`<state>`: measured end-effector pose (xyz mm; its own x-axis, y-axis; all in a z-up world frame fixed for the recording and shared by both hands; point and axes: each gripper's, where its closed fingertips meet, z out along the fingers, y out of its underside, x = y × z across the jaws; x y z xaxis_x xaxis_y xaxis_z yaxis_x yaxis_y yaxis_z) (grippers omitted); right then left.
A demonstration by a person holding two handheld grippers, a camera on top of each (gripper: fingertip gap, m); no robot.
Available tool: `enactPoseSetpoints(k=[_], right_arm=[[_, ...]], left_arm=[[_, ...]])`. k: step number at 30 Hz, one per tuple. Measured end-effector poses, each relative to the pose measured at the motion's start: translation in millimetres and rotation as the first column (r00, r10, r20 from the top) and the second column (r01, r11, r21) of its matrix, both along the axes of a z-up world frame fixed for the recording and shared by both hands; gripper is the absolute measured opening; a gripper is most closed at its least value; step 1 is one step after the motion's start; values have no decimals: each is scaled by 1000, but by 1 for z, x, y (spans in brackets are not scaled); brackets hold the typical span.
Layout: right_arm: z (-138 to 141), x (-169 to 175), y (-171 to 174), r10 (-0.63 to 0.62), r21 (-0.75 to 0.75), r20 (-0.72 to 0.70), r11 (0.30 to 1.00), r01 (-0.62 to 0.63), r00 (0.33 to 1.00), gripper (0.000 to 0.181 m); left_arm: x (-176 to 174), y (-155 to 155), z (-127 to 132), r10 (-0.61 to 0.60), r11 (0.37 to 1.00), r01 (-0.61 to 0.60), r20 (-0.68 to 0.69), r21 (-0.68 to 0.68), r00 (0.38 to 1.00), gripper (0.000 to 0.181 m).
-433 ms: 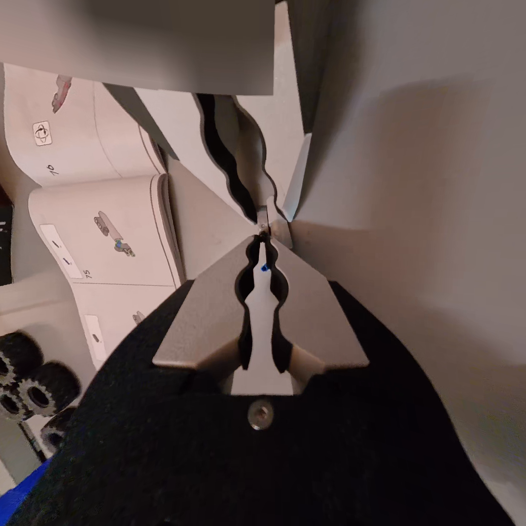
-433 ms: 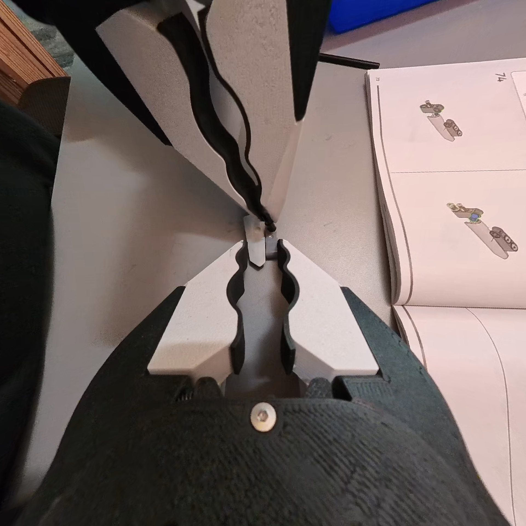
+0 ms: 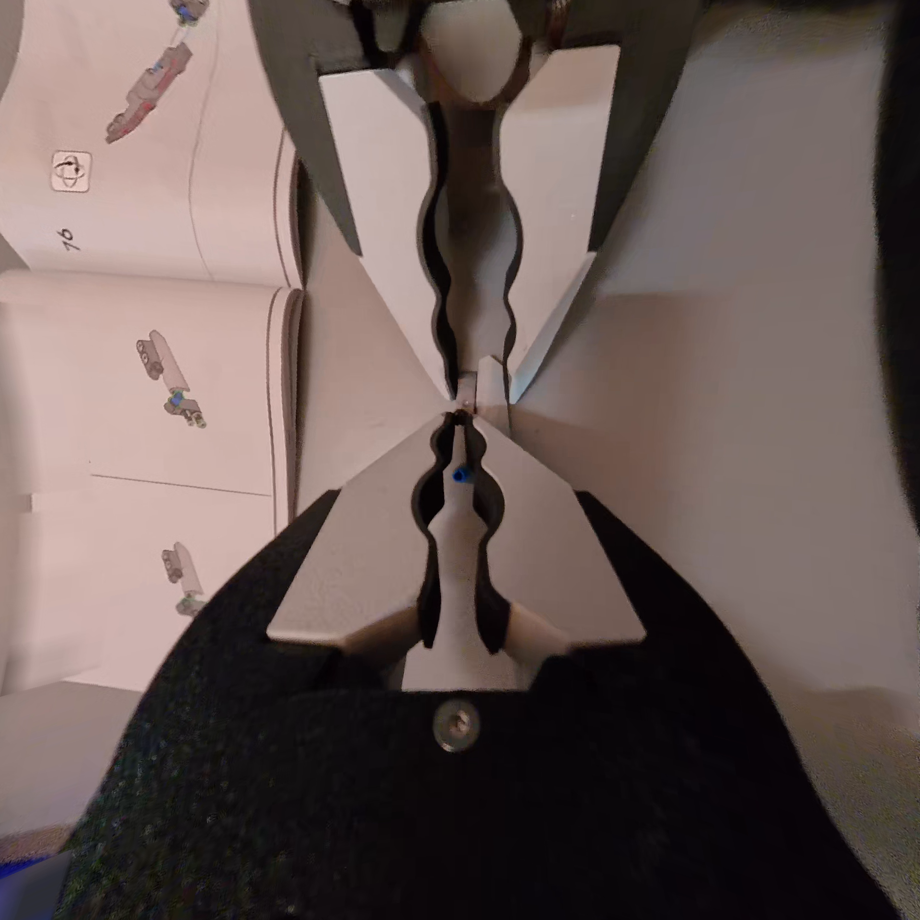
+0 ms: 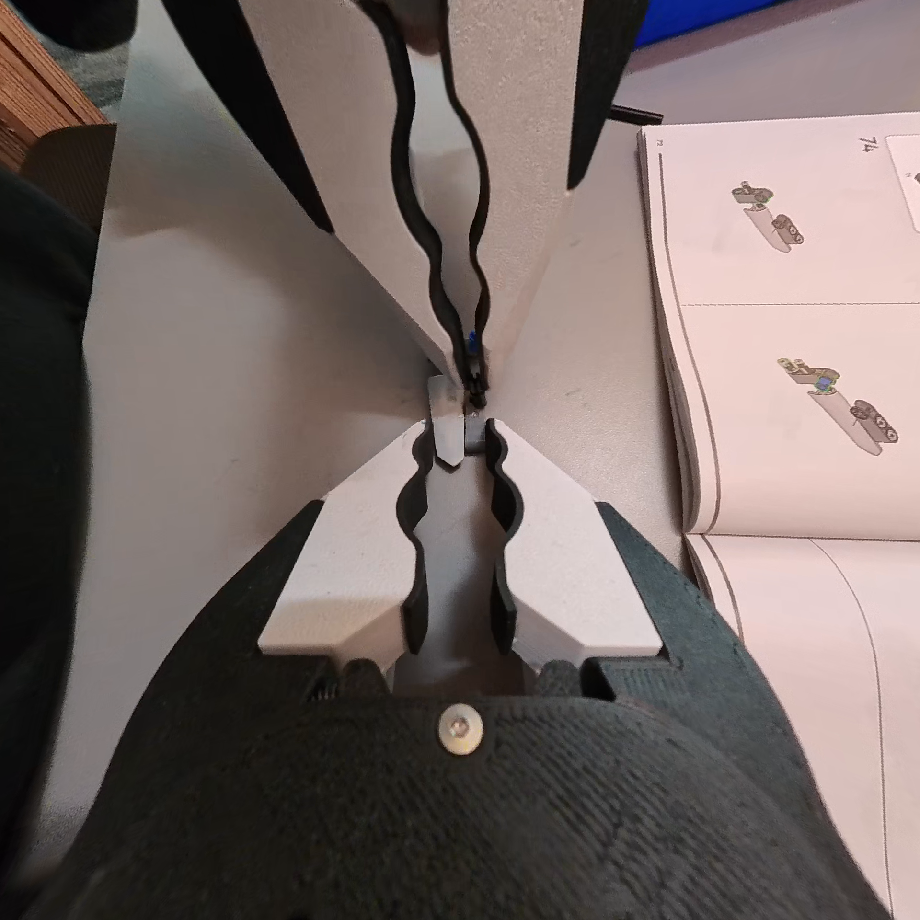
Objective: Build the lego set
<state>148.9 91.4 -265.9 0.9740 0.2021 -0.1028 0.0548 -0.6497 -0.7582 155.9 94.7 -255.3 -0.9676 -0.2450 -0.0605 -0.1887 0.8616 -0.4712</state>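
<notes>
My left gripper (image 3: 459, 418) is shut on a small black pin with a blue end (image 3: 460, 474), held at the fingertips. My right gripper (image 4: 458, 429) is shut on a small grey lego part (image 4: 450, 438), a light pointed piece with a darker grey block beside it. The two grippers meet tip to tip above the grey table (image 4: 209, 378). In the right wrist view the left gripper (image 4: 472, 386) comes down from the top and the pin (image 4: 473, 356) touches the grey part. In the left wrist view the right gripper (image 3: 478, 393) faces mine with the grey part (image 3: 485, 381).
An open instruction booklet (image 4: 796, 398) lies to the right in the right wrist view and shows on the left in the left wrist view (image 3: 149, 398). A blue bin (image 4: 697, 20) stands behind it. Dark clothing (image 4: 35, 423) and a wooden surface (image 4: 40, 89) are at the left. Less than 4 cm separates the two grippers' tips.
The left gripper has swung into line with the right one, tips still together. The pin's blue end now shows in the right view. The black wheels have left the left view.
</notes>
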Motion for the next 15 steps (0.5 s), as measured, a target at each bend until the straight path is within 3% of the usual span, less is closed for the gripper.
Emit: enactPoseSetpoints(k=[1,5,9,11,15], right_arm=[[0,0,0,0,0,3,1000,0,1000,20],[0,0,0,1,1,7,1000,-1,1000,20],[0,0,0,3,3,19,1000,-3,1000,19],[0,0,0,3,5,31,1000,-3,1000,19],[0,0,0,3,5,31,1000,-3,1000,19]], left_arm=[[0,0,1,18,999,-18,-1,-38,1000,1],[19,10,25,150,959,-134,45,-249,988,1],[44,35,29,265,917,-202,144,-344,954,1],[46,38,20,244,932,-171,205,-320,948,1],[38,35,-1,57,986,-6,301,-167,952,1]])
